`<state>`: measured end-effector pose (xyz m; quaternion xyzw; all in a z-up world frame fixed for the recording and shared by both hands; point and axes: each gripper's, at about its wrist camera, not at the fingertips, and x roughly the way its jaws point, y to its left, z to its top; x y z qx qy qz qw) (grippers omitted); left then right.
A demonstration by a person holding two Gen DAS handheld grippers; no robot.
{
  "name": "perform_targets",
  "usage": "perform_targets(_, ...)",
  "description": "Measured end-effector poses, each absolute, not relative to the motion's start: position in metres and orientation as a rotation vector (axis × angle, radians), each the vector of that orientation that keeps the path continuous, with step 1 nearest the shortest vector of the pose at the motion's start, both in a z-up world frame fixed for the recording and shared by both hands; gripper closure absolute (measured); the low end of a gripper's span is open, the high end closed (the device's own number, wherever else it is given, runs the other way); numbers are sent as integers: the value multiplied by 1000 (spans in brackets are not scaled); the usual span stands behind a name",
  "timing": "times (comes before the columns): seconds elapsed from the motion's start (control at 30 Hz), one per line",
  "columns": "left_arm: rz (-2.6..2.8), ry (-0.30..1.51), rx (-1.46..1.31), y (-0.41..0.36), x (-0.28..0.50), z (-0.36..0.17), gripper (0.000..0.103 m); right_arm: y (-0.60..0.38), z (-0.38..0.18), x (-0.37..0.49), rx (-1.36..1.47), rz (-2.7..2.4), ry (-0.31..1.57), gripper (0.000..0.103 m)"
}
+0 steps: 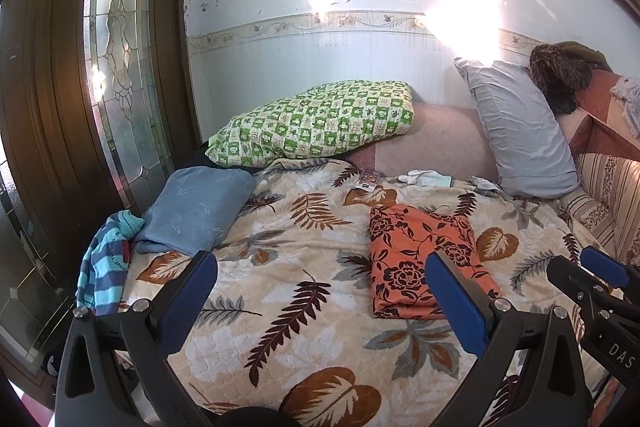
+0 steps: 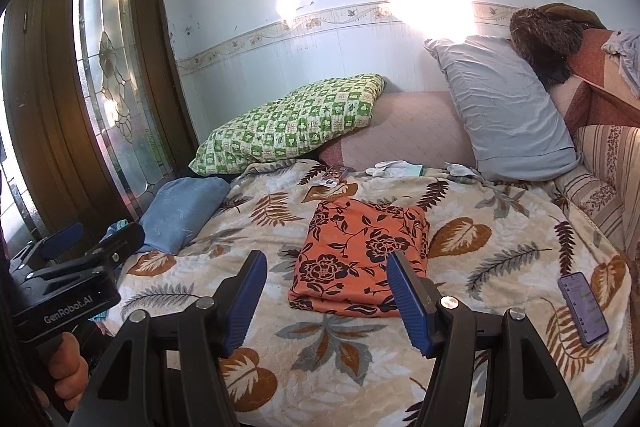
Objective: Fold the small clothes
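An orange garment with a dark flower print (image 1: 424, 259) lies folded into a rectangle on the leaf-patterned blanket (image 1: 304, 267); it also shows in the right wrist view (image 2: 360, 259). My left gripper (image 1: 320, 267) is open and empty, held above the blanket to the left of the garment. My right gripper (image 2: 326, 267) is open and empty, hovering just in front of the garment's near edge. A striped blue garment (image 1: 106, 263) lies crumpled at the bed's left edge. A folded blue cloth (image 1: 196, 211) sits beside it.
A green checked pillow (image 1: 316, 123) and a grey pillow (image 1: 520, 131) lie at the back. Small white socks (image 1: 428, 179) and a small packet (image 1: 366, 183) lie behind the garment. A phone (image 2: 584, 309) rests on the blanket at right. A wooden glass door (image 1: 116, 67) stands left.
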<state>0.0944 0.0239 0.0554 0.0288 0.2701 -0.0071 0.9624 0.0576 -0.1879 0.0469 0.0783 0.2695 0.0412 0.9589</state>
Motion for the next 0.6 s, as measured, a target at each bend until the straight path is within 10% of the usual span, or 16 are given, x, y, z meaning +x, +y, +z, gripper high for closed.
perform_targets(0.6,22,598,43,38,120,39,0,-171,31,87,144,118,596,37)
